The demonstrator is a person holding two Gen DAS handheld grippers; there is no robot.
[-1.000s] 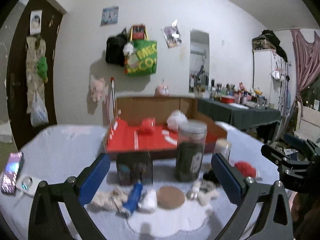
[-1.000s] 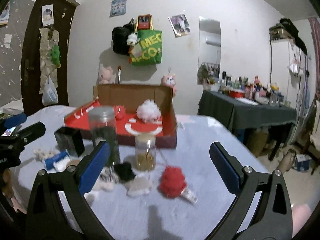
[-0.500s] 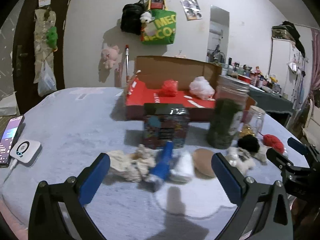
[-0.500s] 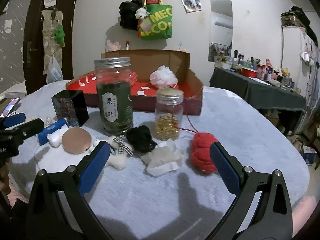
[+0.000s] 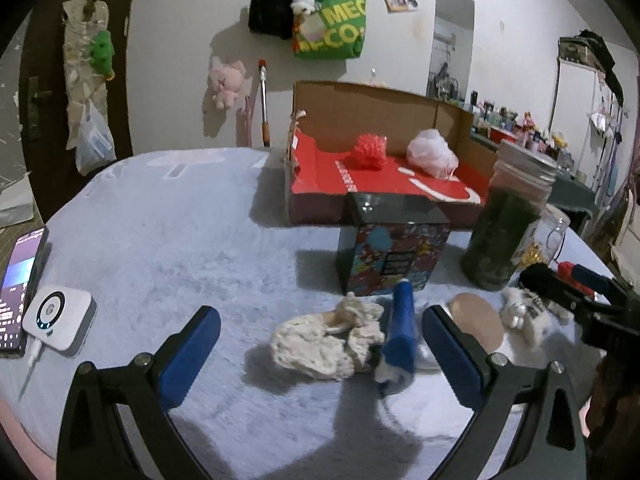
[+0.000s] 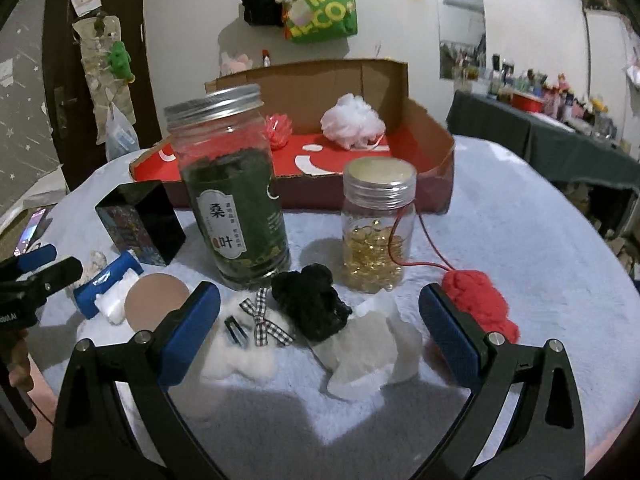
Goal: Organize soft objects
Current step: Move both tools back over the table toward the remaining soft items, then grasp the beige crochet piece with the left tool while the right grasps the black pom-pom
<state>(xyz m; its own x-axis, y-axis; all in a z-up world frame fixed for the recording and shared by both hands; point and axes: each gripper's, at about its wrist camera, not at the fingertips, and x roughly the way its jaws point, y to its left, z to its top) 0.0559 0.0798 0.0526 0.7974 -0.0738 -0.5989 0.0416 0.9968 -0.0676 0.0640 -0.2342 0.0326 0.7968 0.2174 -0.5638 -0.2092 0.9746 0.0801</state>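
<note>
My left gripper (image 5: pixel 320 352) is open and empty, low over a cream knitted cloth (image 5: pixel 326 340) and a blue tube (image 5: pixel 400 330). My right gripper (image 6: pixel 318 328) is open and empty, with a black fuzzy toy (image 6: pixel 310 304), a white plush with a checked bow (image 6: pixel 248 344) and a white soft lump (image 6: pixel 372 348) between its fingers. A red yarn ball (image 6: pixel 478 300) lies by its right finger. A red-lined cardboard box (image 6: pixel 432 160) at the back holds a red puff (image 5: pixel 370 150) and a white puff (image 6: pixel 352 120).
A tall jar of green leaves (image 6: pixel 236 192), a small jar of yellow capsules (image 6: pixel 376 224), a dark printed box (image 5: pixel 394 248) and a brown round pad (image 6: pixel 156 300) stand among the soft things. A phone (image 5: pixel 20 276) and a white device (image 5: pixel 60 318) lie at the left table edge.
Both grippers have moved down and closer to the table. The soft objects now sit larger between the fingers. Nothing was taken hold of.
</note>
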